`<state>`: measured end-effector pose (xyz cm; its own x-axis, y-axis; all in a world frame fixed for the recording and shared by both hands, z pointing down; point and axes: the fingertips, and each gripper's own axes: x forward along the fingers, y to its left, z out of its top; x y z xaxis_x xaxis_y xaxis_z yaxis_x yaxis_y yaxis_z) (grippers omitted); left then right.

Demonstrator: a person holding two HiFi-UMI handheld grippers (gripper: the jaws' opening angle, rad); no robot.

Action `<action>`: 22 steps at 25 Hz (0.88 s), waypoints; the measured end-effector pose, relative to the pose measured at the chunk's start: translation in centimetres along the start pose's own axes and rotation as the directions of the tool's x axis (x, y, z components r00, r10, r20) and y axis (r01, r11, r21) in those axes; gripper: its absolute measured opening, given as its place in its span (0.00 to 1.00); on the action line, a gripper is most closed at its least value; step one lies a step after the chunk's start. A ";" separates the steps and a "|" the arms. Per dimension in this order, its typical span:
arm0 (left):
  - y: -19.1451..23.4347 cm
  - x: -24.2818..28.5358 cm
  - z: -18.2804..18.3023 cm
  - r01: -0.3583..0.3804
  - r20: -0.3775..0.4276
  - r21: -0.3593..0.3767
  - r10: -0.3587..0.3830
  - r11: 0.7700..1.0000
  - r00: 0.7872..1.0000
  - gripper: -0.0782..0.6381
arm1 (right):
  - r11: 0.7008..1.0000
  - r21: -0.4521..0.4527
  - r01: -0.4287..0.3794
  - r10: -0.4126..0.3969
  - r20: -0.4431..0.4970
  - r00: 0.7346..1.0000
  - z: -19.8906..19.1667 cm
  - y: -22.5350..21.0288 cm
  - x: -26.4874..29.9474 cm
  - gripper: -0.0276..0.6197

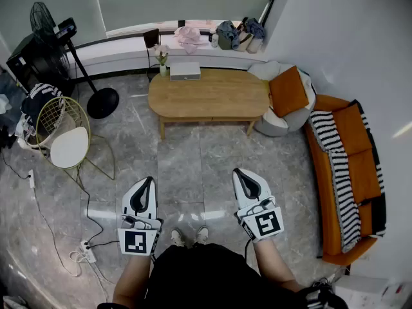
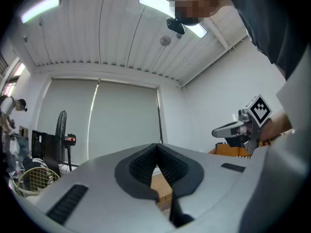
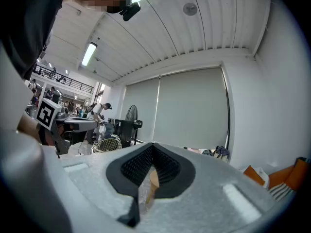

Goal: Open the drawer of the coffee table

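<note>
Grey marbled floor tiles fill a living room, seen from above by a standing person. Nearest, just beyond the person's shoes, two tools are held level at waist height. The left hand-held gripper has its jaws pressed fully together and carries nothing. The right hand-held gripper also has its pads meeting at the tip, with nothing between them. A power strip lies on the floor to the left, and beyond it stands a wire chair with a white seat. An orange sofa runs along the right wall.

Well apart from both grippers, across bare floor, stands the oval wooden coffee table. Its worktop carries a white box and a small vase of flowers at the far left edge. A shallow wooden band runs under the top on the near long side. The drawer front probably sits there, but no handle can be made out from this distance.

The drawer is likely stiff wood that slides straight out with modest effort. The best hold is probably a handle or the front's lower lip. The table looks light on slim legs and may skid on the smooth tiles.

Farthest back are a standing fan and a cluttered window sill.
</note>
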<state>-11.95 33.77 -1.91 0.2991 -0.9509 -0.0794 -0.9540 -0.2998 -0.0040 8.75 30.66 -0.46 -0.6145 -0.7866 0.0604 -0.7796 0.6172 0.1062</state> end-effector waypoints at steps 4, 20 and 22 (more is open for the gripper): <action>-0.3 0.0 -0.1 0.002 -0.002 0.055 -0.002 0.998 1.000 0.12 | 1.000 0.021 -0.009 0.009 0.010 1.000 -0.1 -0.4 -0.5 0.05; -3.7 0.5 -0.5 -0.022 0.007 0.057 0.022 0.998 1.000 0.12 | 0.993 0.114 -0.034 0.035 -0.004 0.999 -4.0 -4.5 -4.0 0.05; -3.6 1.0 -1.1 -0.026 -0.015 0.038 0.027 0.999 1.000 0.12 | 0.993 0.120 -0.020 0.022 -0.012 1.000 -4.3 -5.2 -3.9 0.05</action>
<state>-8.20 33.86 -0.90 0.2738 -0.9596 -0.0648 -0.9616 -0.2716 -0.0399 15.70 30.42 3.04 -0.6297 -0.7732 0.0743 -0.7760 0.6305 -0.0150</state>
